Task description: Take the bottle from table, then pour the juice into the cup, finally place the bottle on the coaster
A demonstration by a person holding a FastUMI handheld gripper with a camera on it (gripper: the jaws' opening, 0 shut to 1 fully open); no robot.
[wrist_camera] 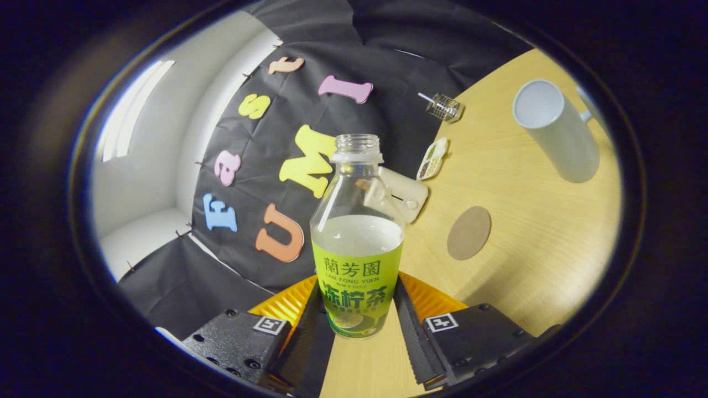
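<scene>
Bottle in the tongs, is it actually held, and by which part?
Yes. The tongs are shut on the bottle, both fingers pressing the sides of its labelled lower body. The neck is free and uncapped.

My gripper (pixel 358 301) fingers press both sides of the bottle (pixel 357 221) at its green label (pixel 357 276) w/ printed chars, left unread, & each finger block has a square coded marker (pixel 269 325), no nrs legible.

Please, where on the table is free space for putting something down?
Bare wood lies between the coaster and the cup, and from the coaster toward the fingers, shut on the bottle. Along the wall it is crowded: white box, small tray, wire holder.
</scene>
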